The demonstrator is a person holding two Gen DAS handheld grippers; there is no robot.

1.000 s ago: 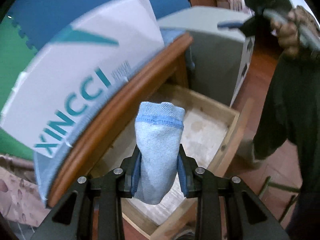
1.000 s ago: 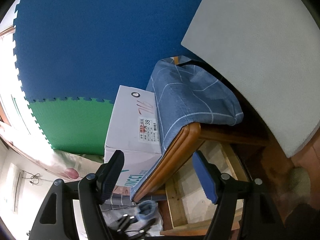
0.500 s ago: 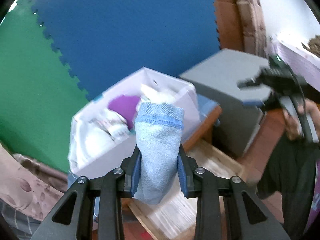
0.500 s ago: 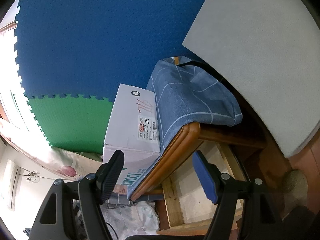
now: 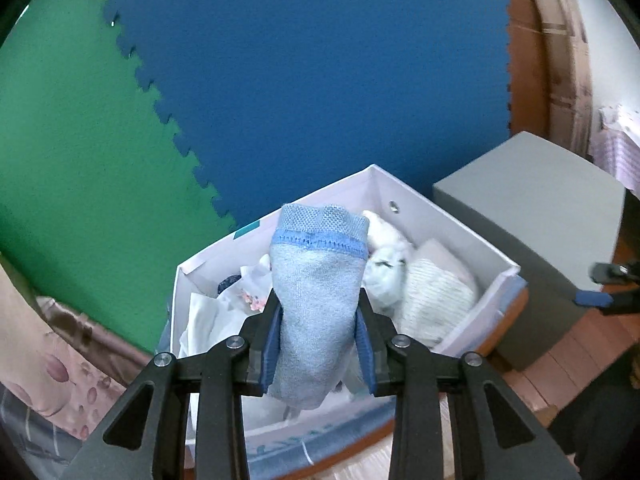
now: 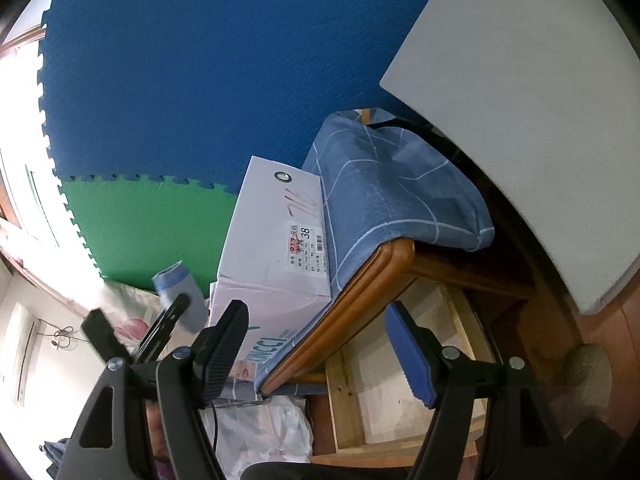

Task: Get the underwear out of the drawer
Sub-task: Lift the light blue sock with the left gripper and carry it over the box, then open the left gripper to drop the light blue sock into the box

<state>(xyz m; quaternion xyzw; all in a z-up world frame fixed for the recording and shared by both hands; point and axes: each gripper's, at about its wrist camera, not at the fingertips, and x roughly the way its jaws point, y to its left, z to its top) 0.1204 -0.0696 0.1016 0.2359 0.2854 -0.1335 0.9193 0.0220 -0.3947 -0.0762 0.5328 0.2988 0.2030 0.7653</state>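
Behind everything hangs a wall of foam mats, green [image 5: 76, 168] on the left and blue [image 5: 304, 72] on the right, joined by a toothed seam. Compared with half a second ago, your left claw [image 5: 318, 344] has come forward over the open white shoebox [image 5: 476, 240], whose rim now sits right under the view instead of well below it. That claw is clamped on the underwear [image 5: 316, 304], its blue pads pressing both sides of the bundle. The underwear is a pale blue knit roll, standing upright, with a darker blue stitched band and a mesh cuff at the top; it hangs over the box's folded white clothes [image 5: 432, 292], clear of the drawer [image 6: 404, 392]. In your right wrist view the drawer stands pulled out, bare wood inside, under the corner of the wooden surface [image 6: 352, 304] draped with checked blue cloth [image 6: 392, 184]. Your right claw [image 6: 320, 356] is spread wide and holds nothing.
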